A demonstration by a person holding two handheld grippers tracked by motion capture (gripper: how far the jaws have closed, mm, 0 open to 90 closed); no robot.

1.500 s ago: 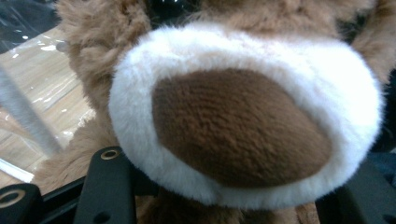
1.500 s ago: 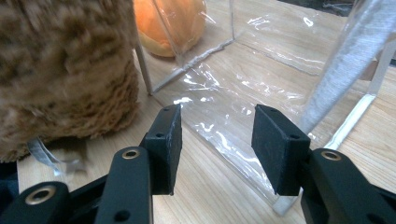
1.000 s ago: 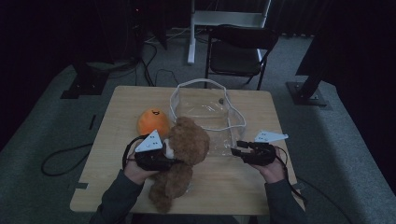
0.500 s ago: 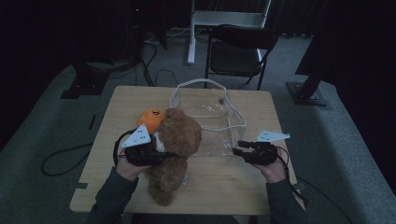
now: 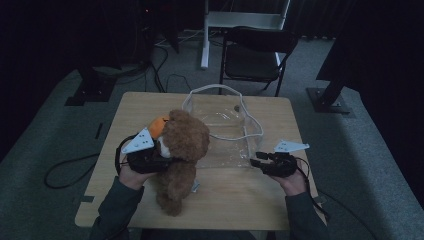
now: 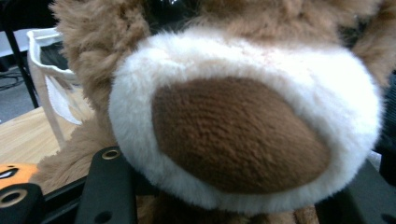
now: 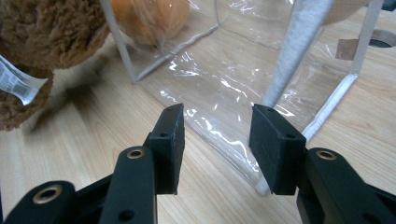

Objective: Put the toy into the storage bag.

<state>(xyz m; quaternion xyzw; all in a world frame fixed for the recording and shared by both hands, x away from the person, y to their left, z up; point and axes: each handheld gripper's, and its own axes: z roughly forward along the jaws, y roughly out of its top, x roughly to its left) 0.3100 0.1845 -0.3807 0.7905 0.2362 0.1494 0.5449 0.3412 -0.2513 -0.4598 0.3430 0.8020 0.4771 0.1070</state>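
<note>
I have the teddy bear point(image 5: 181, 150) gripped in the left gripper point(image 5: 159, 159), lifted at 9 o'clock of the clear bag point(image 5: 225, 135). Right gripper point(image 5: 256, 163), jaws just narrowing but empty, sits at the bag's 4 o'clock corner. Next I think: pinch bag edge, then put bear w/ care inside.

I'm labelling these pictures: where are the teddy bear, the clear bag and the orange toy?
teddy bear point(image 5: 186, 137), high view, head.
clear bag point(image 5: 224, 119), high view, side wall.
orange toy point(image 5: 159, 123), high view, top edge.
</note>
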